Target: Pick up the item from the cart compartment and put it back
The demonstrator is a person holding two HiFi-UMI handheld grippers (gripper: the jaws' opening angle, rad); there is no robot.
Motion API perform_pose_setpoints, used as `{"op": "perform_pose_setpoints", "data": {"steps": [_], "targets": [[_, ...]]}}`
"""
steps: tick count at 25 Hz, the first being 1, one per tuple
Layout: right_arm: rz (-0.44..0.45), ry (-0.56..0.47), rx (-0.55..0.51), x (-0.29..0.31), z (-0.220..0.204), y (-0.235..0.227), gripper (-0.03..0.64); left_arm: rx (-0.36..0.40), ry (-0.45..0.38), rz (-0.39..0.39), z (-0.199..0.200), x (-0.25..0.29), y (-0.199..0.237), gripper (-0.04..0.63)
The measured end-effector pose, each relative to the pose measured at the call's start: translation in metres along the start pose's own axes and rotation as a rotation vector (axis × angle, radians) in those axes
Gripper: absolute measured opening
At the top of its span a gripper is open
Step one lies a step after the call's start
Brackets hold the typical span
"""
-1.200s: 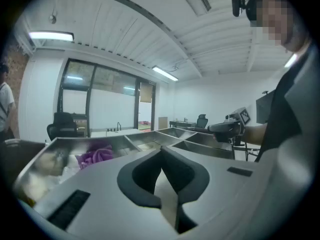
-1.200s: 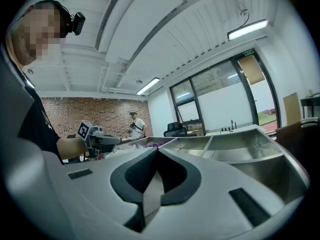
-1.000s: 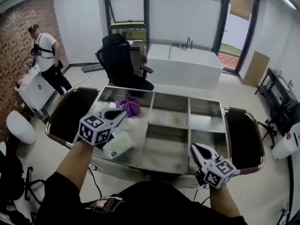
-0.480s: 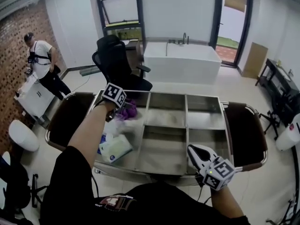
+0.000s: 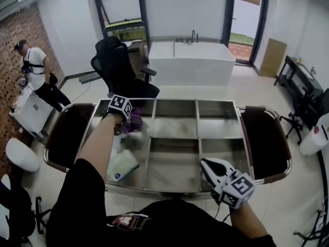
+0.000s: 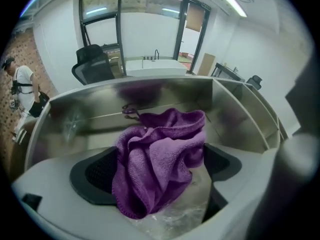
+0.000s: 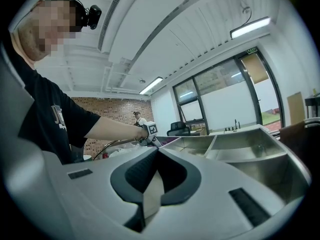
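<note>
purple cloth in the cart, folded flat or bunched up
Bunched up. The purple terry cloth sits as a crumpled heap of loose folds in the steel cart compartment, neither spread nor neatly folded.

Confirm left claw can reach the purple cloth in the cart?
Probably yes: the left claw has just been opening right over the purple cloth, which sits between its spread jaws; nothing looks in the way.

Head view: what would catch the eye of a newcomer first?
A crumpled purple cloth lies in the far left compartment of the steel cart, between the jaws of the left gripper, which have just been opening. The right gripper, shut, is at the cart's near right edge.
</note>
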State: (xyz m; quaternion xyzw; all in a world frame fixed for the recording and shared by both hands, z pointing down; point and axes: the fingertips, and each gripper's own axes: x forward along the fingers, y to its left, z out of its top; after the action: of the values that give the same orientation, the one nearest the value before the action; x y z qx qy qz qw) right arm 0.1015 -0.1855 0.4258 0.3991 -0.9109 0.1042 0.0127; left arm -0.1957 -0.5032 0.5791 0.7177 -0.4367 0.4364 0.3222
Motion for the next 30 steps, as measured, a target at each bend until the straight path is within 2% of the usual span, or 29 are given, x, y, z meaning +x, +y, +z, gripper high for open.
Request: {"op": "perform_pose_setpoints", "data": {"steps": [4, 7, 8, 9, 10, 11, 14, 17, 20, 23, 26, 30], "targets": [[0.001, 0.02, -0.025, 0.003, -0.001, 0.001, 0.0, -0.017, 0.004, 0.025, -0.001, 0.015, 0.005, 0.537], [-0.005, 0.034, -0.026, 0.003, -0.004, 0.002, 0.0, -0.008, 0.001, 0.044, 0.004, 0.016, 0.005, 0.489], [-0.006, 0.038, -0.025, 0.003, -0.005, 0.002, 0.0, -0.006, -0.008, 0.047, 0.005, 0.015, 0.005, 0.453], [-0.007, 0.04, -0.026, 0.003, -0.005, 0.002, 0.0, -0.007, -0.022, 0.051, 0.007, 0.013, 0.006, 0.373], [-0.007, 0.04, -0.029, 0.003, -0.005, 0.002, 0.0, -0.006, -0.038, 0.057, 0.009, 0.011, 0.007, 0.255], [-0.006, 0.039, -0.033, 0.004, -0.004, 0.002, 0.0, -0.003, -0.051, 0.062, 0.011, 0.009, 0.007, 0.191], [-0.005, 0.045, -0.04, 0.005, -0.004, 0.003, 0.0, 0.012, -0.104, 0.068, 0.019, 0.003, 0.006, 0.138], [-0.009, 0.045, -0.032, 0.003, -0.005, 0.0, 0.0, 0.005, -0.259, 0.039, 0.042, -0.023, -0.001, 0.13], [-0.008, 0.023, -0.005, 0.002, 0.0, -0.003, 0.0, 0.012, -0.509, -0.037, 0.075, -0.082, -0.014, 0.129], [0.003, 0.011, 0.016, 0.001, 0.0, -0.004, 0.0, 0.085, -0.748, -0.137, 0.092, -0.161, -0.044, 0.127], [0.013, 0.007, 0.012, 0.001, 0.0, -0.002, 0.0, 0.169, -0.914, -0.245, 0.07, -0.233, -0.085, 0.126], [0.02, -0.005, 0.017, -0.003, 0.001, -0.003, 0.0, 0.128, -1.061, -0.333, -0.009, -0.278, -0.12, 0.124]]}}
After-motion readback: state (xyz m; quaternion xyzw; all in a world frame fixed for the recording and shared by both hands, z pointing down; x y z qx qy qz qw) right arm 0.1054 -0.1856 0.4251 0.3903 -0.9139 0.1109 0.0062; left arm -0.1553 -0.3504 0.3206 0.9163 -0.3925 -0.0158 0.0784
